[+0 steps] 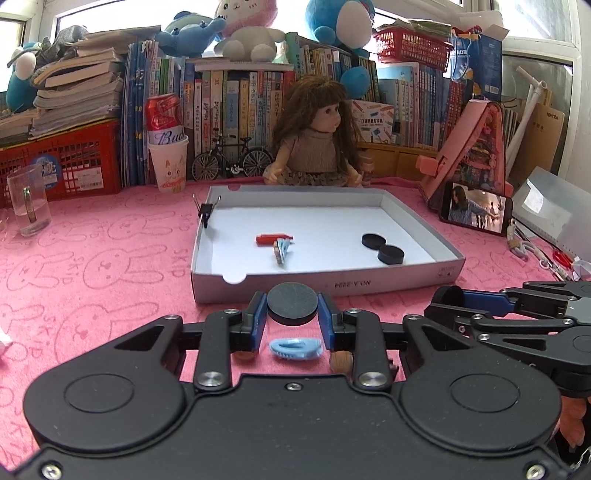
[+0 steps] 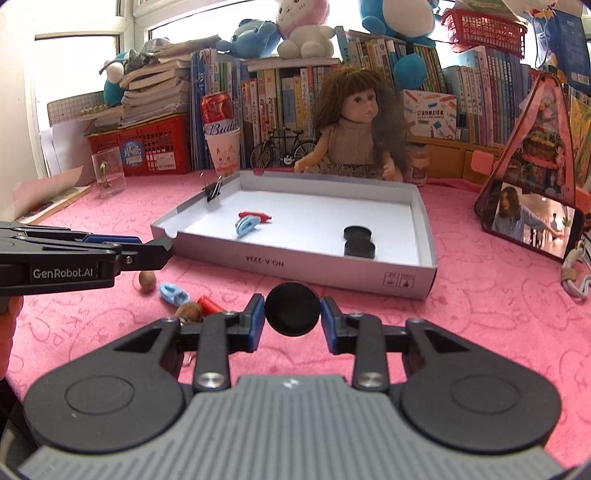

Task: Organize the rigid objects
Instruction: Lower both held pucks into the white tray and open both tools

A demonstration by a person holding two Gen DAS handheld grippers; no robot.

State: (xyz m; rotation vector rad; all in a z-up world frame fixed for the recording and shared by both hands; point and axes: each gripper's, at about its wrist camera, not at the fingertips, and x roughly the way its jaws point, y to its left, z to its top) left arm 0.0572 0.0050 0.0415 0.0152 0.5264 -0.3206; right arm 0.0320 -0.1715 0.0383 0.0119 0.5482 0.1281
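Just before the near wall of the white cardboard tray (image 1: 406,280), one black disc (image 1: 292,303) is clamped by the left gripper (image 1: 292,314), another black disc (image 2: 291,308) by the right gripper (image 2: 292,314); two black discs (image 2: 358,240) lie touching in the tray

Daylight floods in from the windows (image 1: 96,18) behind the books (image 1: 236,103), blown out to pure white there. The pink table (image 1: 92,266) and the white box (image 1: 325,221) are evenly bright, with soft, short shadows. Both fisheye views bend straight lines strongly toward the edges, and the corners fall off dark. Focus is fairly sharp mid-frame, softer at the rims.
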